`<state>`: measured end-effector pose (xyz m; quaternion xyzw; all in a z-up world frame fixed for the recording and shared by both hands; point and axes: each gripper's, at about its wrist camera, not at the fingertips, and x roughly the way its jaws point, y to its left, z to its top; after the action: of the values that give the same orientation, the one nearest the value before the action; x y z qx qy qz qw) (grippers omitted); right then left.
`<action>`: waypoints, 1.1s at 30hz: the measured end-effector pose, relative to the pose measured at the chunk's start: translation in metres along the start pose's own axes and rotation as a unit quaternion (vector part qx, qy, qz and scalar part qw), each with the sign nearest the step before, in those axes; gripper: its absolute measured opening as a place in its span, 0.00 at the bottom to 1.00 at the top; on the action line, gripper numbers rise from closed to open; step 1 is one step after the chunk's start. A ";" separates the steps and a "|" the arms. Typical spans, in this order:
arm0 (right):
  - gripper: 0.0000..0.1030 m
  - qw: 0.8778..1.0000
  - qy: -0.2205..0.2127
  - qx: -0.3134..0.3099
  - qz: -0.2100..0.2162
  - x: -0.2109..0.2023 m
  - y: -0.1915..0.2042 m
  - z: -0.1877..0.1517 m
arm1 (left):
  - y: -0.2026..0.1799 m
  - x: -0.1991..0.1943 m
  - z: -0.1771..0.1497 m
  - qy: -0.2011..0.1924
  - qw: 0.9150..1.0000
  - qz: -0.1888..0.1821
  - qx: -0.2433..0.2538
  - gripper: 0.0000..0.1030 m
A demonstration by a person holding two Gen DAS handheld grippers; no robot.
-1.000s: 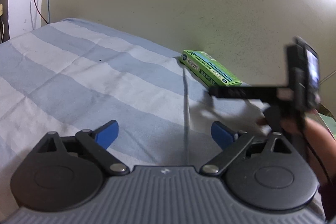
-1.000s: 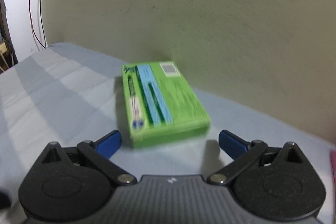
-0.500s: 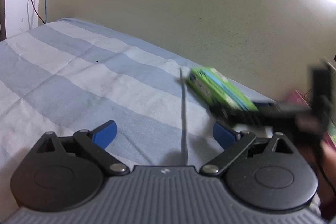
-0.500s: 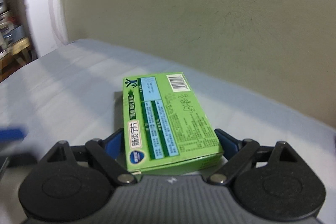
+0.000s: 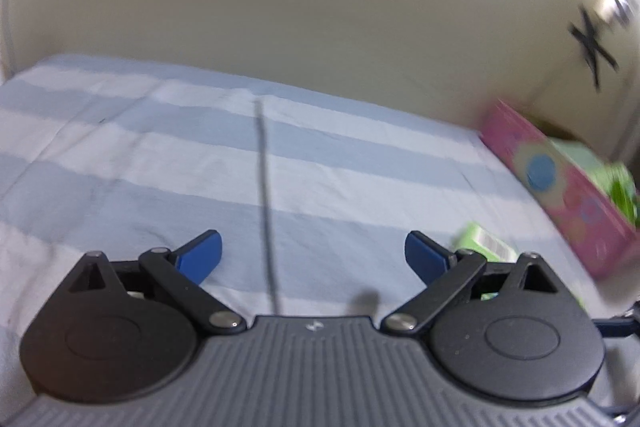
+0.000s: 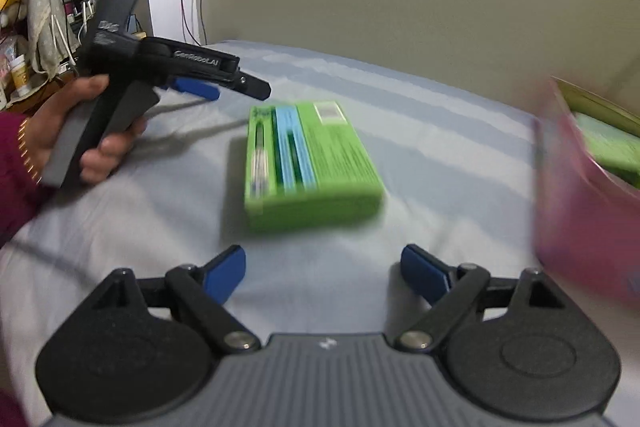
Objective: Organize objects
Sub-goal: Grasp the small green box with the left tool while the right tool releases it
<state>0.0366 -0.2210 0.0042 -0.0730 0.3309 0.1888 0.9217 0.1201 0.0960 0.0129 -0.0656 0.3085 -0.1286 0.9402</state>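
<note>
A green box (image 6: 310, 163) lies flat on the blue-striped bed sheet (image 6: 440, 147), just ahead of my right gripper (image 6: 323, 269), which is open and empty. The box also shows in the left wrist view (image 5: 486, 245), behind my right-hand finger. My left gripper (image 5: 313, 255) is open and empty over the sheet (image 5: 160, 155); it also shows in the right wrist view (image 6: 208, 89), held in a hand at the left. A pink box (image 5: 560, 187) with green boxes inside stands at the right; it also shows, blurred, in the right wrist view (image 6: 580, 207).
A beige wall (image 5: 320, 7) runs along the far side of the bed. Cluttered shelves and hanging wires (image 6: 40, 27) stand beyond the bed's left end. A dark seam line (image 5: 266, 207) crosses the sheet.
My right gripper held the green box half a second ago; now the box lies on the sheet nearer the pink box and the jaws are open. My left gripper has swung to the right.
</note>
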 end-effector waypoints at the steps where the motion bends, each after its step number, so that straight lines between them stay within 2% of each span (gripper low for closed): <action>1: 0.85 1.000 -0.003 -0.006 -0.009 -0.010 -0.001 -0.009 | -0.006 -0.002 -0.002 0.004 1.000 -0.013 0.006 0.93; 4: 0.86 1.000 -0.003 0.016 -0.020 -0.032 -0.008 -0.026 | -0.022 -0.006 -0.005 0.016 0.998 -0.064 0.001 0.93; 5: 0.86 1.000 -0.003 0.016 -0.021 -0.030 -0.009 -0.022 | -0.027 -0.005 -0.005 0.020 0.997 -0.075 0.001 0.93; 12: 0.91 0.999 -0.005 0.024 -0.026 -0.011 0.018 -0.012 | -0.056 0.011 -0.007 0.055 0.992 -0.109 -0.016 0.94; 15: 0.93 0.999 -0.009 0.044 -0.026 -0.004 0.015 -0.004 | -0.070 0.007 -0.016 0.050 0.994 -0.091 0.020 0.93; 20: 0.93 0.998 -0.013 0.055 -0.031 0.002 0.017 0.005 | -0.095 0.004 -0.025 0.055 0.991 -0.118 0.038 0.91; 22: 0.92 0.998 -0.013 0.054 -0.031 0.002 0.018 0.003 | -0.108 0.000 -0.032 0.062 0.987 -0.144 0.047 0.89; 26: 0.90 0.998 -0.006 0.042 -0.045 -0.013 0.017 -0.009 | -0.136 -0.009 -0.047 0.069 0.984 -0.151 0.057 0.90; 29: 0.89 0.997 -0.007 0.050 -0.052 -0.037 0.006 -0.030 | -0.159 -0.015 -0.055 0.087 0.977 -0.183 0.070 0.89; 33: 0.89 0.993 -0.011 0.091 -0.080 -0.074 -0.014 -0.060 | -0.212 -0.020 -0.069 0.099 0.963 -0.212 0.134 0.89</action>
<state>-0.0455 -0.2720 0.0055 -0.0133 0.3301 0.0847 0.9400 0.0210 -0.1041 0.0116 0.0099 0.3591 -0.3704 0.8566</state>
